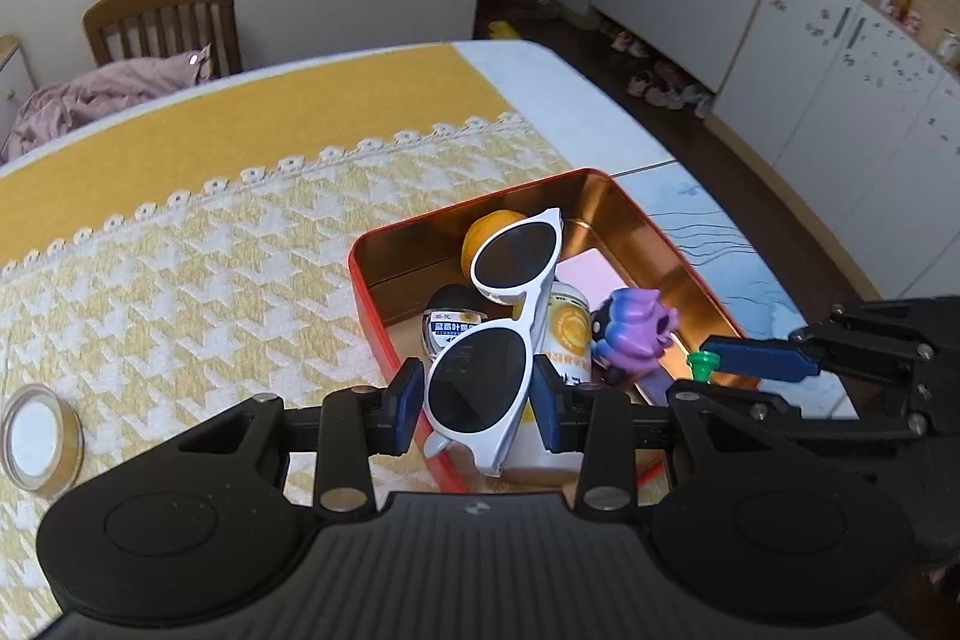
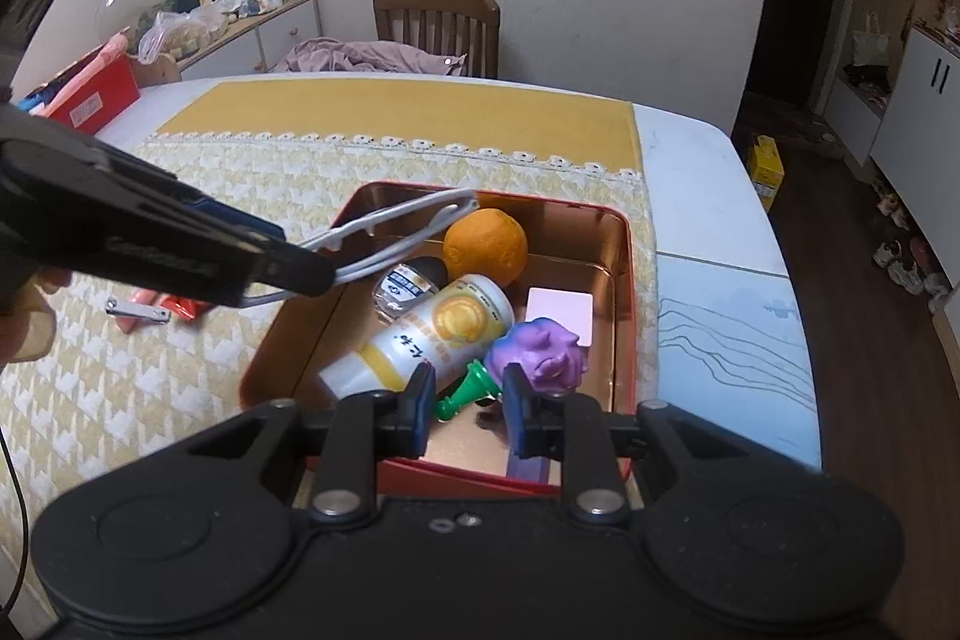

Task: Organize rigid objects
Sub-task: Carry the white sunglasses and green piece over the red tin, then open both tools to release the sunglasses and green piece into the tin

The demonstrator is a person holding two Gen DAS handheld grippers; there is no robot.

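Holding white sunglasses (image 1: 493, 334) by one lens, my left gripper (image 1: 477, 403) has its pads pressed to both sides of the frame, over the red tin (image 1: 369, 298). My right gripper (image 2: 465, 403) hangs parted over the tin's near end, a green pawn (image 2: 465, 391) lying between its fingers, untouched as far as I can tell. Inside the tin lie an orange (image 2: 485, 244), a bottle (image 2: 420, 340), a small jar (image 2: 403, 289), a purple toy (image 2: 540, 352) and a pink card (image 2: 561, 313). A round lid (image 1: 37, 436) sits on the cloth (image 1: 210, 280), well apart.
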